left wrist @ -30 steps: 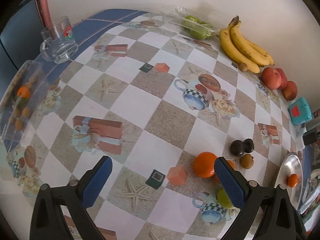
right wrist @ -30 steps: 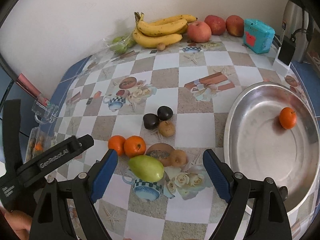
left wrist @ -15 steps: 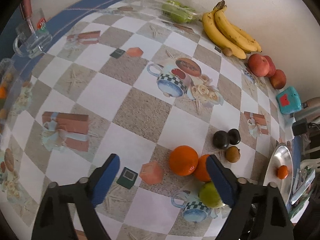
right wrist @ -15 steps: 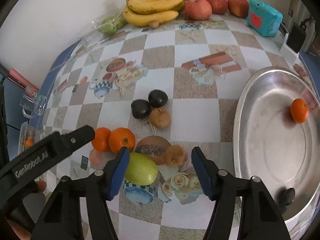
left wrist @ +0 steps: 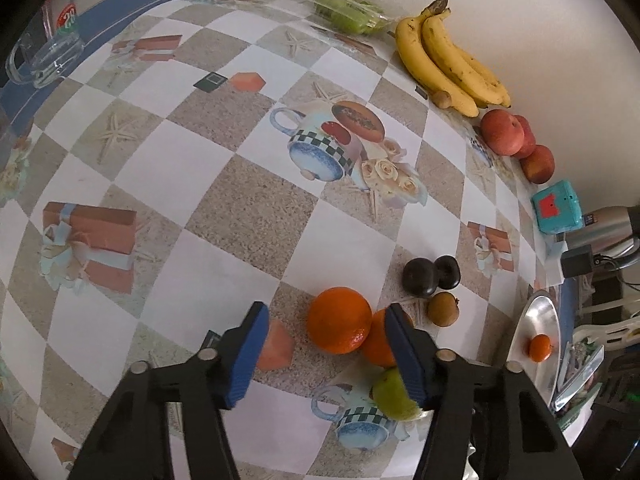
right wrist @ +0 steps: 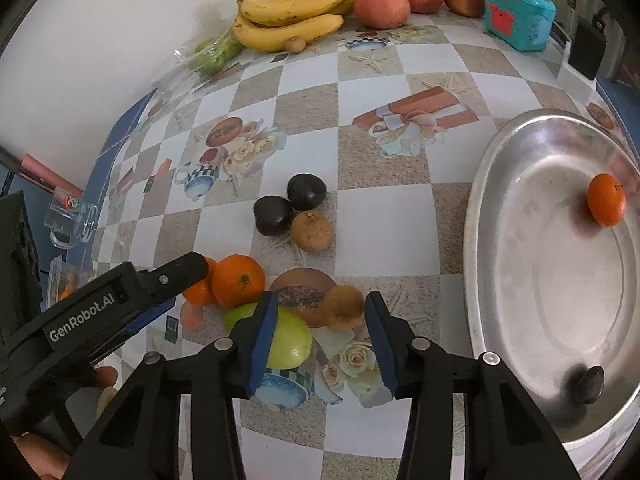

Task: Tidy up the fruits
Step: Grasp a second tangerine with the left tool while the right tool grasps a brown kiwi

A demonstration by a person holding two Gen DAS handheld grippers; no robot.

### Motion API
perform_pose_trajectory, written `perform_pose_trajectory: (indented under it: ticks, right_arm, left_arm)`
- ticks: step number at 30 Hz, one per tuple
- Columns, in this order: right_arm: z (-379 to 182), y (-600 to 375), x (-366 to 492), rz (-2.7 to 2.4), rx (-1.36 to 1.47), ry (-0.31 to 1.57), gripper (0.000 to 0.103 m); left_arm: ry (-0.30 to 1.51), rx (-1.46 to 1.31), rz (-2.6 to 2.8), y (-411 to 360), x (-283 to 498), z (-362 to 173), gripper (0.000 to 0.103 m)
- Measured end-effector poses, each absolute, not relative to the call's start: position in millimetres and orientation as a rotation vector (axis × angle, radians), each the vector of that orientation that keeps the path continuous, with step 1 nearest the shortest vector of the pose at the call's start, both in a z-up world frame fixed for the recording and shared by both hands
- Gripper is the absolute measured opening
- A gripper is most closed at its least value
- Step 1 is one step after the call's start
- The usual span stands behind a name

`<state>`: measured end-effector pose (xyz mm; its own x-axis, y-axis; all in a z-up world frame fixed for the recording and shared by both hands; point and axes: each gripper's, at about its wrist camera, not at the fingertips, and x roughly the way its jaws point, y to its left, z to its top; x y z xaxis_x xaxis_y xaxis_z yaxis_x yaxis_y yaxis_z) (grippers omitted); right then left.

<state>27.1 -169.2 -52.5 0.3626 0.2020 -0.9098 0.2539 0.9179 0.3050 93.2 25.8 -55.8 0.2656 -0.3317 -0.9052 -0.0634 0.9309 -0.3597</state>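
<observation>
Left gripper (left wrist: 326, 354): jaws spread, low over cloth, straddling near orange (left wrist: 339, 320); no contact visible. Second orange (left wrist: 380, 340) just behind right pad, touching the first. Right gripper (right wrist: 320, 340): jaws spread, green fruit (right wrist: 290, 340) against left pad, small brown fruit (right wrist: 344, 306) just ahead between tips. Metal bowl (right wrist: 480, 240) to right, holding one orange (right wrist: 606, 199).

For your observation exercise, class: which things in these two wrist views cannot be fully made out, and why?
- Green pear-shaped fruit, left wrist view: mostly behind a blue finger.
- Second round orange, left wrist view: half hidden by the front orange and that finger.
- Small dark fruit in the silver metal bowl, right wrist view: too blurred to identify.
</observation>
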Motion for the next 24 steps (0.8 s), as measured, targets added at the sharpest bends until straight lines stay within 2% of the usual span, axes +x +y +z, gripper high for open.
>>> perform_pose_trajectory:
  ticks: [4,8,13,15,19,21,24]
  right_arm:
    - [-53,-170,28,-0.035,0.439,1.209,0.044]
    - [-53,-170,27,-0.035,0.441,1.208,0.044]
    - [-54,-172,27,-0.039,0.450,1.205,0.042]
    - [-56,-173,27,-0.045,0.447,1.213,0.038]
    - [-60,-175,27,-0.052,0.451,1.223,0.036]
    - [-62,-176,26,-0.057,0.450,1.230,0.030]
    - [-66,-178,25,-0.063,0.458,1.243,0.029]
  left_arm:
    - [1.308,-0.382,-0.194,27,93,-61,0.052]
    - [1.305,-0.419,-0.221,28,92,-60,0.036]
    - [1.306,-0.414,-0.219,27,92,-58,0.035]
    - [1.307,-0.427,-0.215,29,92,-59,0.035]
    - [1.305,-0.421,-0.205,30,91,-58,0.035]
    - [1.305,-0.423,-0.202,31,91,-58,0.035]
    - [1.304,-0.424,-0.195,32,90,-57,0.035]
